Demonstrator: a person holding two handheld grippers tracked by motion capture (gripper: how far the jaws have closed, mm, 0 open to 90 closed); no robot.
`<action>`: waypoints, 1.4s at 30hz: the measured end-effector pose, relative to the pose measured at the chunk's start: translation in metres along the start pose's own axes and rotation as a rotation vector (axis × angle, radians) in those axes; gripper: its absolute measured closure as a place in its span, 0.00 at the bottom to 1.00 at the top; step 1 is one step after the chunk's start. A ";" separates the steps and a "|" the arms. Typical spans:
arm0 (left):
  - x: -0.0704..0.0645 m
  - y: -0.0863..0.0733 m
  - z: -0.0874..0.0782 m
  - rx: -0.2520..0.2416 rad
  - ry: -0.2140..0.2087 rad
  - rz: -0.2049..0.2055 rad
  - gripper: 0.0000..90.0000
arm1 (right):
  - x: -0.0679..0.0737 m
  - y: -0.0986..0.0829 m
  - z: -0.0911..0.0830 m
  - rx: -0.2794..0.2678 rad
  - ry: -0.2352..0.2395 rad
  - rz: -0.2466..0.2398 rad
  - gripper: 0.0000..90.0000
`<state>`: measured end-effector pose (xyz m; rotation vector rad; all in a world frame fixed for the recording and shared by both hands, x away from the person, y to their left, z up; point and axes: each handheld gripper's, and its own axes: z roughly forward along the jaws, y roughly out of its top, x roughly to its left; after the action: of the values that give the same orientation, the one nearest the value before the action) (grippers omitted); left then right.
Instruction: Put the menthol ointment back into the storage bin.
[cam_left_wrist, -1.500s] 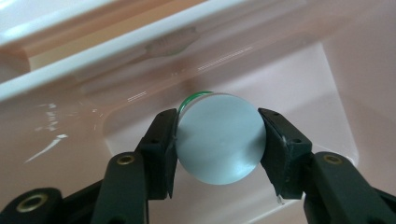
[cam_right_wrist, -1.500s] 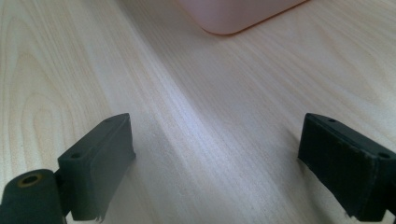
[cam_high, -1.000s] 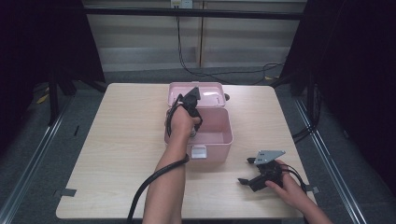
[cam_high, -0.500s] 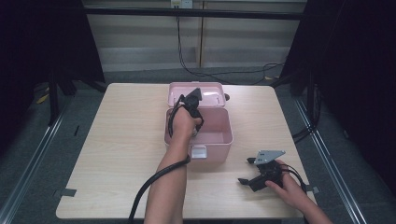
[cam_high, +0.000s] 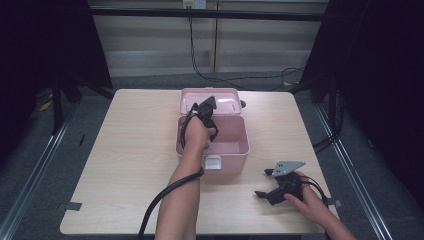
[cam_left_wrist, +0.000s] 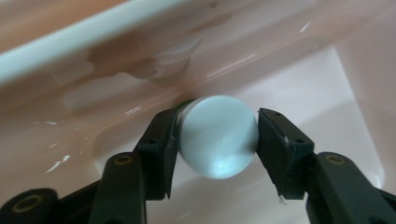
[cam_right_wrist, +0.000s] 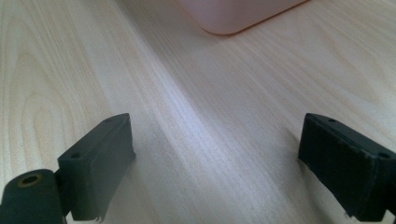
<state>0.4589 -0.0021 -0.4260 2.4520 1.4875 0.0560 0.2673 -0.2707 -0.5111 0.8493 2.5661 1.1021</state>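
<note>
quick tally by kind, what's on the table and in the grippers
pink plastic box with open lid: 1
pale round cap-like object, held by the left gripper: 1
black two-jaw grippers: 2 (left gripper, right gripper)
total: 4

Left gripper (cam_high: 207, 106) stretched forward, fingers (cam_left_wrist: 159, 149) clamped, right gripper (cam_high: 265, 184) low near body, fingers (cam_right_wrist: 100, 158) spread wide

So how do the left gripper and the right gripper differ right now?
The left gripper is shut on a pale round object, while the right gripper is open with nothing between its fingers. The left gripper reaches into the open pink box; the right gripper sits low over the bare wooden table, beside the box. The right gripper shows a grey three-cornered plate on top; I see none on the left. Both have black fingers and are hand-held.
</note>
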 end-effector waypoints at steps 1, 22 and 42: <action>0.000 0.000 0.000 0.000 0.000 0.000 0.54 | 0.000 0.000 0.000 0.000 0.000 0.000 0.11; 0.004 -0.002 -0.017 -0.019 0.006 -0.006 0.46 | 0.000 0.000 0.000 0.000 0.000 0.000 0.11; 0.008 -0.007 -0.042 -0.014 -0.045 -0.028 0.29 | 0.000 0.000 0.000 -0.001 -0.001 -0.003 0.11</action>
<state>0.4490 0.0168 -0.3883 2.4046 1.4977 0.0054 0.2675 -0.2708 -0.5111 0.8449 2.5654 1.1018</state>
